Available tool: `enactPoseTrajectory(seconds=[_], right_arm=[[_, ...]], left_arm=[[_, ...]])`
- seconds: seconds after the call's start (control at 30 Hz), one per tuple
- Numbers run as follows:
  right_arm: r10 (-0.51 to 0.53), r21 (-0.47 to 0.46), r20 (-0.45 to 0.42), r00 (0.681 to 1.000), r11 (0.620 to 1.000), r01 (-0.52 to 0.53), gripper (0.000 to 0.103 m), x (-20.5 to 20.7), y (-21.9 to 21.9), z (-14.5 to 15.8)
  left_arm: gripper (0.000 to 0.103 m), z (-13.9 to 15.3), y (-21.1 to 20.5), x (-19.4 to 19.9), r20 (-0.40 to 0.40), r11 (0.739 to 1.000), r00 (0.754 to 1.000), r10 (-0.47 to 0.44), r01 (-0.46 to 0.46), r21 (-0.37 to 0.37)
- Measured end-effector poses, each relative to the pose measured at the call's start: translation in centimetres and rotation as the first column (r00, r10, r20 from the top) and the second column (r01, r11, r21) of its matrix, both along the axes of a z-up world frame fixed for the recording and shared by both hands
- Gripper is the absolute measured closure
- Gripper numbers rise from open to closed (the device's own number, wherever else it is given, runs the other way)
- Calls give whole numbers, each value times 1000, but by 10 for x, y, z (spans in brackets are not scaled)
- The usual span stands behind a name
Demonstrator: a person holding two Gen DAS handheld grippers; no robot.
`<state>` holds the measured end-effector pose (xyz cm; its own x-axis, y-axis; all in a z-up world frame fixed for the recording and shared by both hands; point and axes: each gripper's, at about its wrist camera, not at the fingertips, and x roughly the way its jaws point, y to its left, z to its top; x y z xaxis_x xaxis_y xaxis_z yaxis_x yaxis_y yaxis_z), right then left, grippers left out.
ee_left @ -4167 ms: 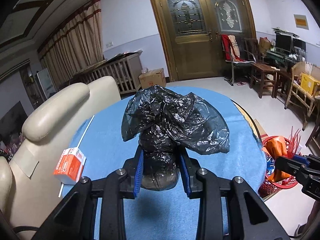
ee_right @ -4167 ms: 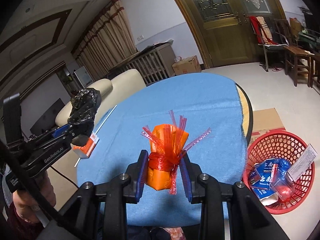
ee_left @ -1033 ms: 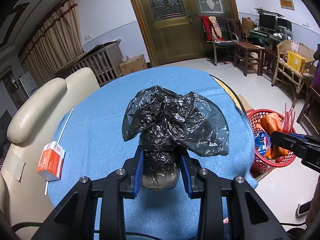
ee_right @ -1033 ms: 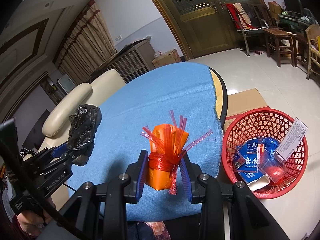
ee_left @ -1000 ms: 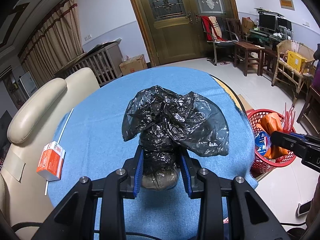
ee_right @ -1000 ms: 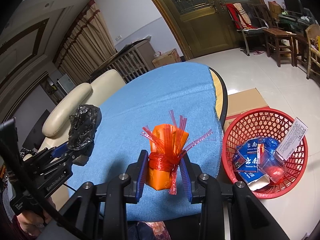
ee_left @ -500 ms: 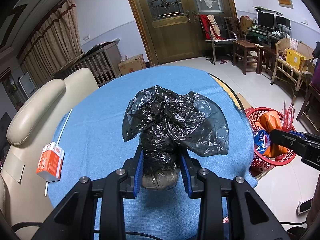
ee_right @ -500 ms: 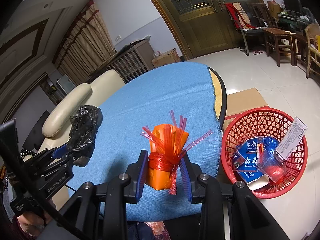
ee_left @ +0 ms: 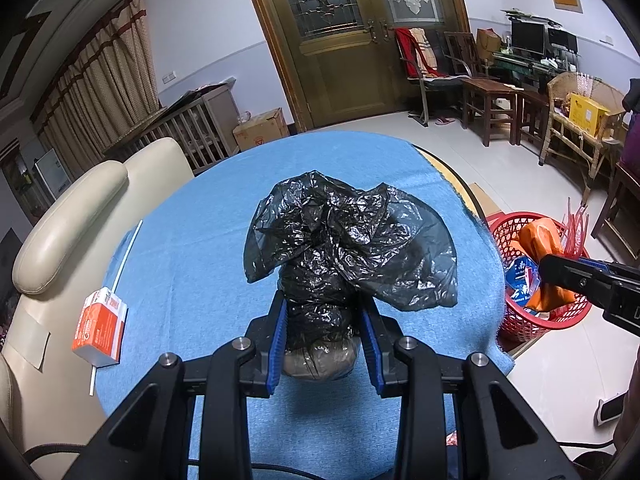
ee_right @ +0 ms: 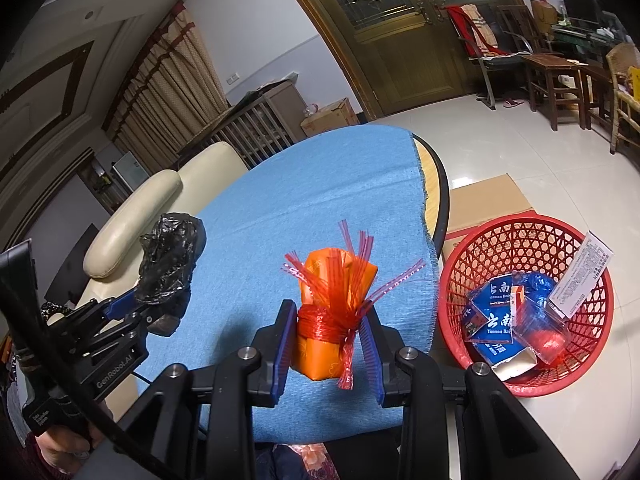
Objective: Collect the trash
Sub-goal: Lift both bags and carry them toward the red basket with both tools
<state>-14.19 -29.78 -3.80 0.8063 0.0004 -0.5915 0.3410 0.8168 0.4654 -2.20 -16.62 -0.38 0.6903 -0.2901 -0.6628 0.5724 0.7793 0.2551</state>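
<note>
My left gripper (ee_left: 322, 326) is shut on a crumpled black plastic bag (ee_left: 344, 248) and holds it above the blue-clothed round table (ee_left: 192, 264). It also shows in the right wrist view (ee_right: 168, 264) at the left. My right gripper (ee_right: 328, 332) is shut on an orange packet tied with red plastic strips (ee_right: 334, 300), held over the table's near right edge. In the left wrist view the orange packet (ee_left: 542, 240) hangs in front of the red basket (ee_left: 504, 232). The red basket (ee_right: 480, 252) stands on the floor to the right, holding blue cartons (ee_right: 494, 318) and a paper slip.
An orange-and-white carton (ee_left: 100, 326) and a white straw (ee_left: 124, 248) lie at the table's left edge. A cream sofa (ee_left: 76, 200) stands left of the table. Flat cardboard (ee_right: 486, 200) lies on the floor behind the basket. Chairs and wooden stools stand at the far right.
Both grippers keep their hold. The right gripper with the orange packet has shifted slightly toward the basket; the left gripper has barely moved.
</note>
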Motion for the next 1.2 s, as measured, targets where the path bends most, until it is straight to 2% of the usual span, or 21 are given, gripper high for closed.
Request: enactPoseTrajectory(seconds=[1.2], right_arm=[[-54,35,-15,998,998,55,69,-11,-10,-2]], left_arm=[[67,-4,-6,10,-18,998,999,-45,46,40]])
